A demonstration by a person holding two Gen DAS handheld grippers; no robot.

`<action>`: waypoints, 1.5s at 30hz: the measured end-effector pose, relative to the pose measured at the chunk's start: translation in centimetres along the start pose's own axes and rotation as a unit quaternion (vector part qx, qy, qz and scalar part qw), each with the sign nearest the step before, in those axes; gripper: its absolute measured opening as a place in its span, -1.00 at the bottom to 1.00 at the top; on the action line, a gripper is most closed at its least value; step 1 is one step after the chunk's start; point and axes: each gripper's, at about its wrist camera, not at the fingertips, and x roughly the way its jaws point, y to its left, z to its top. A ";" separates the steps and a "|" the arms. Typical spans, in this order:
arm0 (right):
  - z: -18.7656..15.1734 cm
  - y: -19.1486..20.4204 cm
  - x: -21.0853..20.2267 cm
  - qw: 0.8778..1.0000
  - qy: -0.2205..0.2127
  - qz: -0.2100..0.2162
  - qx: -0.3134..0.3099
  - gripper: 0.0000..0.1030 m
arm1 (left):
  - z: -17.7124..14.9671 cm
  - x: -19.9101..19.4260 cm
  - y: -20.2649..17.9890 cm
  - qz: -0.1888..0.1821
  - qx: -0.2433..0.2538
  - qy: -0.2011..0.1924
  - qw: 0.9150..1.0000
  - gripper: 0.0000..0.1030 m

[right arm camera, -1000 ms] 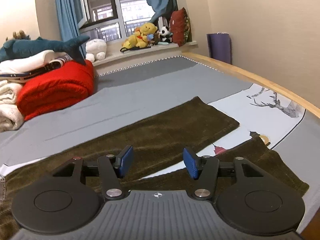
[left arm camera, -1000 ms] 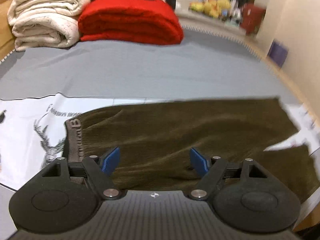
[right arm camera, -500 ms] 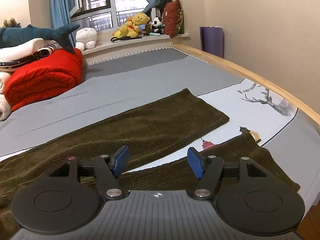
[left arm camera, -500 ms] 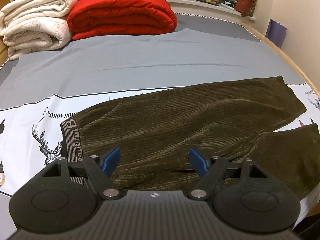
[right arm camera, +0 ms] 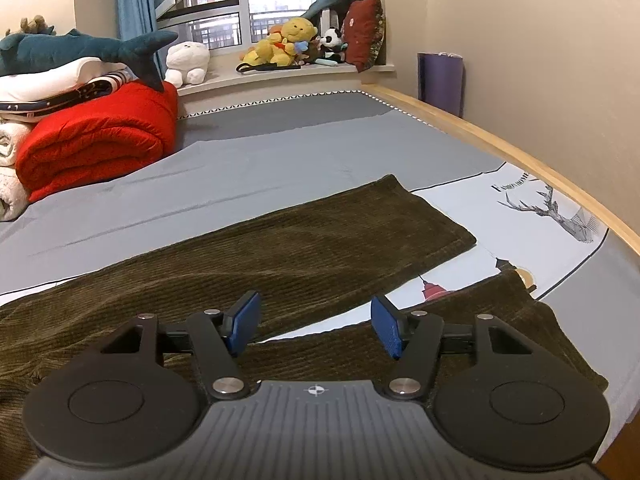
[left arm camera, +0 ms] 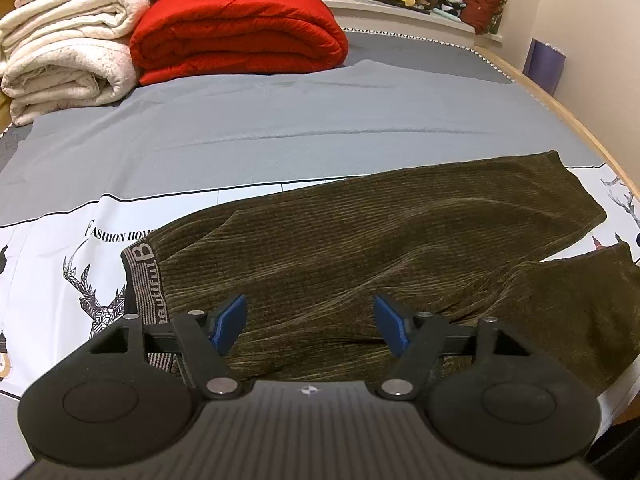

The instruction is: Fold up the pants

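Note:
Dark olive corduroy pants [left arm camera: 360, 248] lie spread flat on the bed, waistband [left arm camera: 146, 280] with lettering at the left, two legs running right and splitting apart. My left gripper [left arm camera: 310, 322] is open and empty, just above the hip area near the waistband. In the right wrist view the pants [right arm camera: 280, 248] show the far leg's cuff [right arm camera: 436, 220] and the near leg's cuff [right arm camera: 520, 300]. My right gripper [right arm camera: 316, 324] is open and empty above the gap between the two legs.
The bed has a grey and white printed sheet [left arm camera: 260, 132]. Folded red [left arm camera: 240, 36] and cream quilts [left arm camera: 68, 64] are stacked at the far left. A wooden bed edge [right arm camera: 500, 140] runs along the right by the wall. Plush toys [right arm camera: 288, 44] sit on the windowsill.
The left gripper pulled back and rose slightly, so more of the pants shows. The right gripper moved forward and lower toward the leg gap. Both stayed open.

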 end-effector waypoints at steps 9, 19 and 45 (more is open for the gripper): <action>0.1 0.3 -0.2 1.000 -0.009 0.000 -0.006 -0.03 | 0.0 -0.3 -0.3 -0.023 0.010 -0.008 1.000 -0.35; 0.4 -0.5 -0.5 1.000 -0.015 0.006 -0.001 -0.30 | -0.4 0.2 -0.8 -0.015 0.013 0.000 1.000 -0.41; 0.1 -1.6 -0.3 0.999 -0.006 0.001 -0.032 -0.33 | 6.4 5.9 6.1 -0.011 -0.064 0.006 0.998 -0.69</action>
